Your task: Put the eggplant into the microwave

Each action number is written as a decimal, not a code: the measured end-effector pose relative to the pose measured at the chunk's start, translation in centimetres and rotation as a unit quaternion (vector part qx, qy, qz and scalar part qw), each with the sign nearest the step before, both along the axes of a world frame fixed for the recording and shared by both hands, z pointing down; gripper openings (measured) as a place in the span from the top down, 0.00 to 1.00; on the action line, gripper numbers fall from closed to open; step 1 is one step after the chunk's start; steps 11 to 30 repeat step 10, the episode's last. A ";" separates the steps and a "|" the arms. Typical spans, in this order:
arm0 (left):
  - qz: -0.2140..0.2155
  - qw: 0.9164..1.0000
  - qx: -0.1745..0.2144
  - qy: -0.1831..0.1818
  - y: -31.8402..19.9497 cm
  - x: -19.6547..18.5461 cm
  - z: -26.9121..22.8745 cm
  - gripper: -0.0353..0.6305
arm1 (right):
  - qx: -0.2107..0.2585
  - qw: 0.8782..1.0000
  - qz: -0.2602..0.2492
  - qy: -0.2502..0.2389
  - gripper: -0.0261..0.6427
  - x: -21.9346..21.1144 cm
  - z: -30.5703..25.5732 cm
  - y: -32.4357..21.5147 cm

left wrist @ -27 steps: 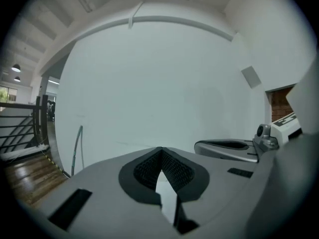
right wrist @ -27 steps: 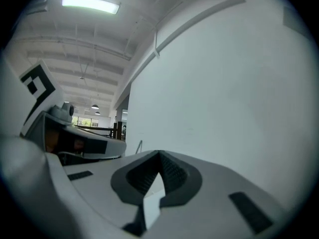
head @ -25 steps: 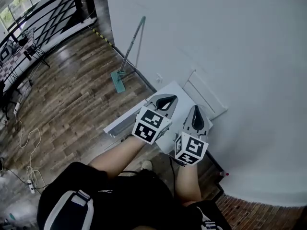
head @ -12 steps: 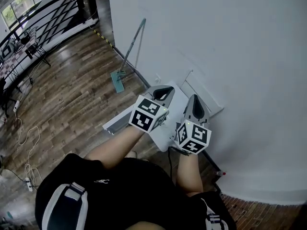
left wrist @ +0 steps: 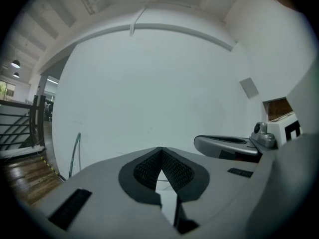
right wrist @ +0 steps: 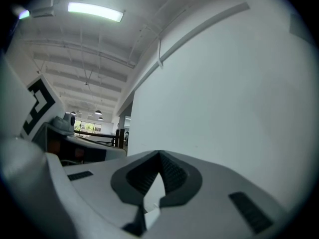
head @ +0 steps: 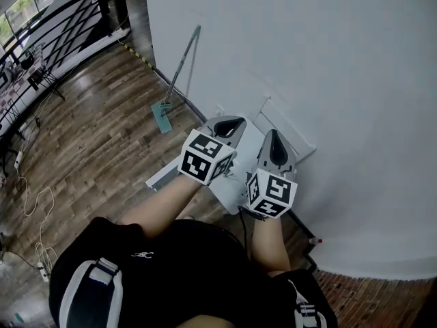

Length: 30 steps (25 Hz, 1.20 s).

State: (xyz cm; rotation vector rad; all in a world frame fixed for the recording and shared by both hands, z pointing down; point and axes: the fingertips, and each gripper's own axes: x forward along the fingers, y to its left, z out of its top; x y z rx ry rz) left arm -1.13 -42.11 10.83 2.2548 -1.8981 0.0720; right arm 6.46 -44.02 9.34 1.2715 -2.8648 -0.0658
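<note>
Head view, nearest the camera: the person's dark top [head: 177, 265] and two bare forearms, each carrying a gripper with a marker cube. The left gripper [head: 229, 122] and the right gripper [head: 273, 134] are held side by side, close together but apart, above a white panel-like object [head: 247, 150] lying on the floor against the white wall [head: 328, 67]. Farther off, a mop [head: 176, 80] leans on that wall, its head on the wooden floor [head: 95, 142]; a loose cable [head: 34, 207] lies at the left, and a dark railing [head: 61, 26] closes the upper left corner. Left gripper view: the two dark ribbed pads [left wrist: 149, 169] are clenched, tips meeting, with nothing between them; only this view shows the right gripper from the side, against the wall at the right edge. Right gripper view: its jaws are likewise pressed together and empty, and this view alone shows the ceiling with a lit strip lamp [right wrist: 94, 11] and distant windows [right wrist: 87, 128], with the left gripper at its left edge. The two gripper views face wall and ceiling, whereas the floor, the panel-like object and the person show fully only from the head. Where the eggplant and the microwave stand cannot be told from these views, nor how the eggplant looks.
</note>
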 end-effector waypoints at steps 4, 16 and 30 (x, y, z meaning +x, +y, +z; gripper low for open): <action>0.006 1.000 -0.002 0.006 0.0 0.4 0.2 0.95 | -0.010 1.000 -0.003 0.001 0.94 0.1 0.2 0.3; 0.014 1.000 0.000 0.009 0.9 0.4 0.0 0.95 | -0.017 1.000 -0.002 -0.004 0.94 -0.1 -0.2 1.2; 0.014 1.000 0.000 0.009 0.9 0.4 0.0 0.95 | -0.017 1.000 -0.002 -0.004 0.94 -0.1 -0.2 1.2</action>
